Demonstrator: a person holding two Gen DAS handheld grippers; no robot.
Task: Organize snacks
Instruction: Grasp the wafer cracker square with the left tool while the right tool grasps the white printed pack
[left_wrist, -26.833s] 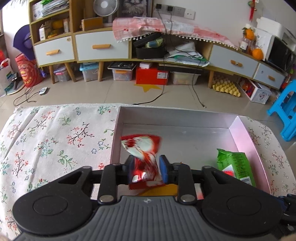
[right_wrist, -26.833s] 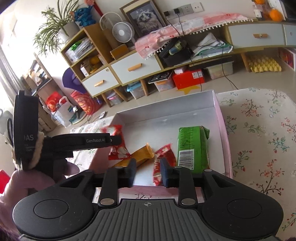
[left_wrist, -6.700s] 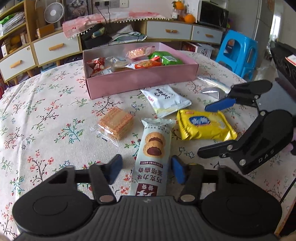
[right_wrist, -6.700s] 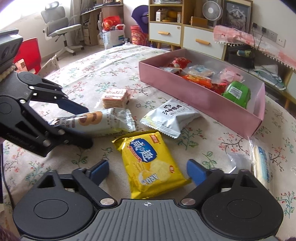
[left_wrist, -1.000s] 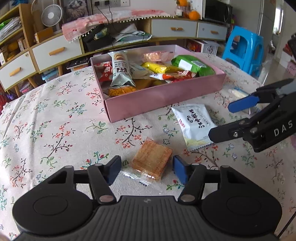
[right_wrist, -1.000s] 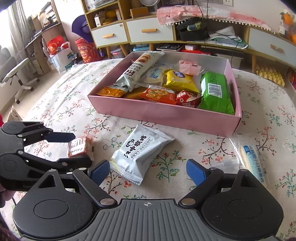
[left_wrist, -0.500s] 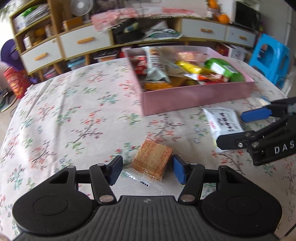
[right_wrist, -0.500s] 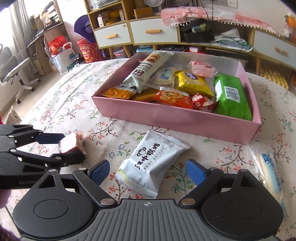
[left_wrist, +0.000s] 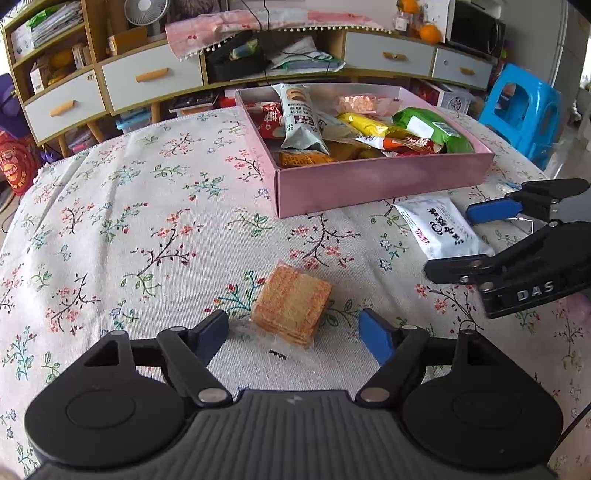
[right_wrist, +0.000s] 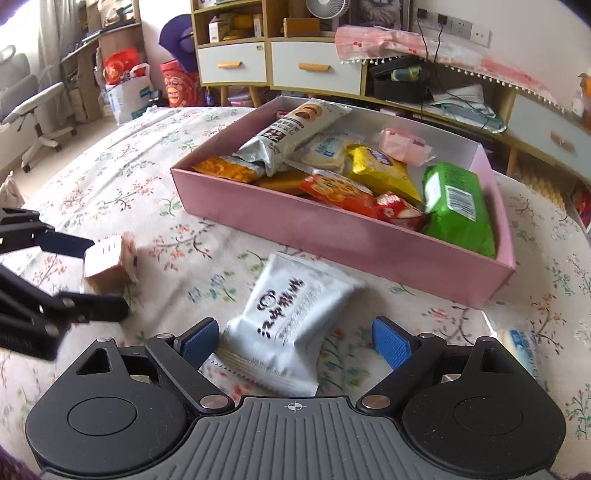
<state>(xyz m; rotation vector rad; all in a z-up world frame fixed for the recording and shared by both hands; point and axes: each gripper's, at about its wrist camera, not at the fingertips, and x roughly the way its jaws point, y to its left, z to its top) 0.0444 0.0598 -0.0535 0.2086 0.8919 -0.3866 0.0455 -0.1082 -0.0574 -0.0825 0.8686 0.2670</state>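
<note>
A clear-wrapped orange cracker packet (left_wrist: 291, 308) lies on the flowered tablecloth between the pads of my left gripper (left_wrist: 293, 332). Its jaws are opening, with a gap on each side of the packet. In the right wrist view the cracker packet (right_wrist: 107, 262) shows blurred inside the left gripper (right_wrist: 109, 277). My right gripper (right_wrist: 293, 339) stands open around a white snack packet (right_wrist: 295, 306) that lies flat, no pad touching it. The left wrist view shows the right gripper (left_wrist: 447, 240) over that white packet (left_wrist: 439, 225). The pink box (left_wrist: 384, 184) holds several snacks.
The pink box (right_wrist: 332, 236) lies just beyond both packets. A clear packet with a pale stick (right_wrist: 517, 343) rests on the cloth at the right. Off the table stand a blue stool (left_wrist: 524, 107), drawer cabinets (left_wrist: 147, 77) and an office chair (right_wrist: 29, 107).
The left jaws have spread away from the cracker packet, which was snug between the pads. The right gripper has rolled a little over the white packet.
</note>
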